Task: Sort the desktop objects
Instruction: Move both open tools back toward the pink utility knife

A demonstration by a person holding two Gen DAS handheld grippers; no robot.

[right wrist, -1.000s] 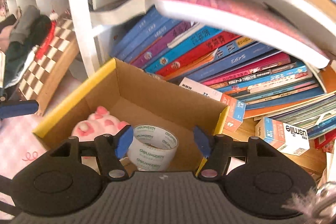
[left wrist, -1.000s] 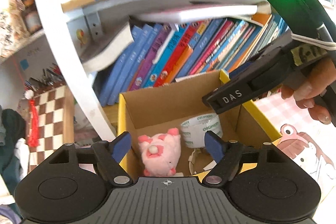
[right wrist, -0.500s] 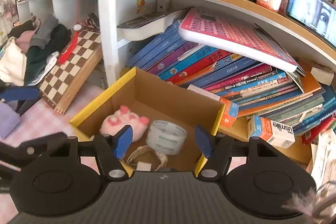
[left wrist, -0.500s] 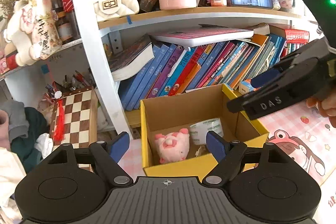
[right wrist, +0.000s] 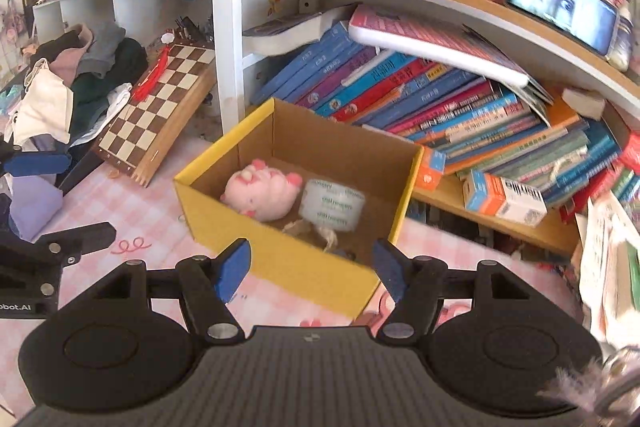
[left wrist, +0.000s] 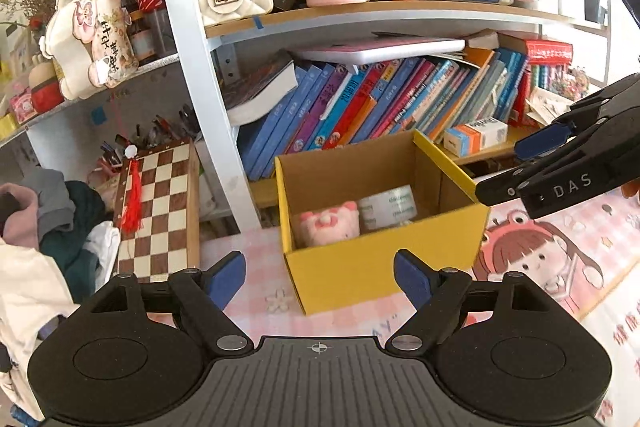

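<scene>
The yellow cardboard box stands open on the pink tabletop, straight ahead of both grippers and just in front of the leaning books on the lower shelf. Inside it lie a pink plush toy and, touching it on the right, a roll of tape; some pale scraps lie on the box floor nearer the right gripper.

The left gripper and the right gripper both have their jaws spread wide with nothing between them. The box sits lower than both, its near wall facing the jaws. The right gripper looks down into it from closer and higher; the left one sees the contents only over the front wall.

With the toy and tape lying in the box, this fits either a finished sort or a pause between objects. The tabletop near the grippers is mostly hidden behind their bodies, so I cannot tell whether loose things lie there. The scraps are too blurred to identify.
</scene>
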